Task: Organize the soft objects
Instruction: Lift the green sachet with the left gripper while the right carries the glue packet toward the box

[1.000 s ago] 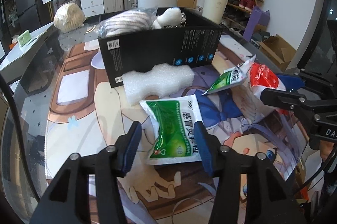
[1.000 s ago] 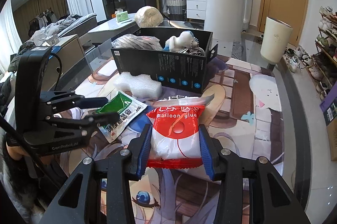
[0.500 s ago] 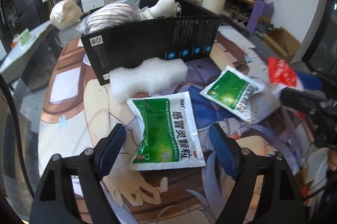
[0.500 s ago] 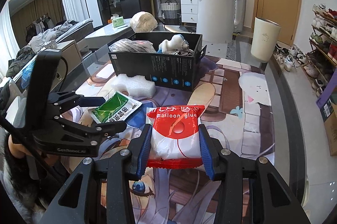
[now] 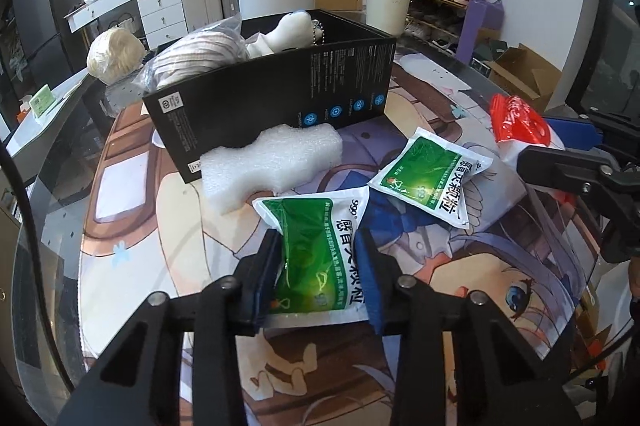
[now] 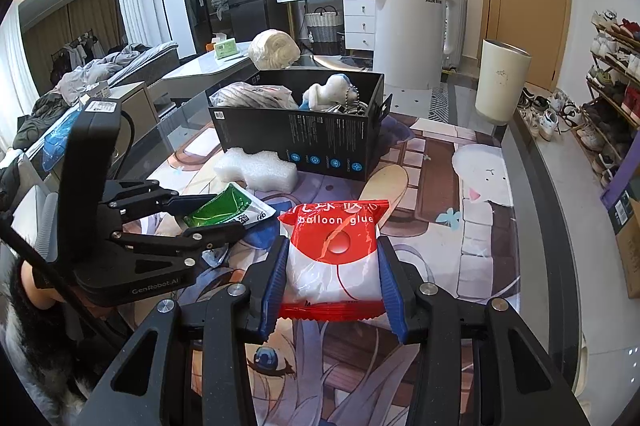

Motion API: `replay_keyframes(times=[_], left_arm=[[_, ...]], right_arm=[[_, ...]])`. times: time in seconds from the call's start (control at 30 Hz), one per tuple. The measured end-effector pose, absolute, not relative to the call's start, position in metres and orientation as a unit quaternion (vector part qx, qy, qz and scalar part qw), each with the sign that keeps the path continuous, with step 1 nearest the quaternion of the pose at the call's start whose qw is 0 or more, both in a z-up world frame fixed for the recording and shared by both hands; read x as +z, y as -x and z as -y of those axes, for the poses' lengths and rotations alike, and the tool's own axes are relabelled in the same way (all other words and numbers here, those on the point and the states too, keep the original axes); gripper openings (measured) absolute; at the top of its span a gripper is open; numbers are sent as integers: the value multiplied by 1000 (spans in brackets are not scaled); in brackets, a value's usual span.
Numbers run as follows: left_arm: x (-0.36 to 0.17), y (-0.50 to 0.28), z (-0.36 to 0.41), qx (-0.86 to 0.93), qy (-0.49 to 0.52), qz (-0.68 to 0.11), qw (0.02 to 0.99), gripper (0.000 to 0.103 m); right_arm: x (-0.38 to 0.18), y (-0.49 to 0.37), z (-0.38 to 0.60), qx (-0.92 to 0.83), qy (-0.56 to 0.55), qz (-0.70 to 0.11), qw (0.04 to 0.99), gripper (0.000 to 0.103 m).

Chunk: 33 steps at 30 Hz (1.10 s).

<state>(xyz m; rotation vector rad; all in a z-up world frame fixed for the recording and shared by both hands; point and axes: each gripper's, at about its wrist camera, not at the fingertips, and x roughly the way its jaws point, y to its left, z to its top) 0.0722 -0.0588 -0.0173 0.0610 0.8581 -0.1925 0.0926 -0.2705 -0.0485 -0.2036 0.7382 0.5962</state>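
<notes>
My left gripper (image 5: 320,266) is shut on a green medicine packet (image 5: 316,254), squeezing its middle just above the printed mat. A second green packet (image 5: 432,178) lies flat to its right. A white foam block (image 5: 272,166) lies against the black box (image 5: 280,98), which holds a bagged striped item (image 5: 200,58) and a white plush toy (image 5: 288,30). My right gripper (image 6: 334,278) is shut on a red and white balloon glue bag (image 6: 334,254), held above the mat; that bag also shows in the left wrist view (image 5: 516,122). The left gripper (image 6: 208,222) shows at left in the right wrist view.
The anime-print mat (image 6: 440,226) covers a glass table. A cream bundle (image 6: 274,48) sits behind the box. A white appliance (image 6: 412,30), a cream bin (image 6: 502,82) and shoe racks (image 6: 612,98) stand beyond the table.
My left gripper opened wide half a second ago, then closed on the nearer green packet. The second green packet dropped onto the mat. My right gripper kept its hold and rose slightly.
</notes>
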Motion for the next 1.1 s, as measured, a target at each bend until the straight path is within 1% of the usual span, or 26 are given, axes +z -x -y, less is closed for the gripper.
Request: replay_keyframes(times=[0.2, 0.7, 1.1], left_arm=[[-12, -65, 54, -104, -19, -405, 908, 35], [35, -44, 23, -99, 22, -326, 940, 35], [61, -52, 4, -92, 43, -288, 952, 35]], right_arm=[[-47, -94, 269, 289, 96, -351, 885, 43], [-36, -99, 256, 299, 98, -325, 892, 43], [-22, -112, 241, 300, 98, -303, 899, 43]])
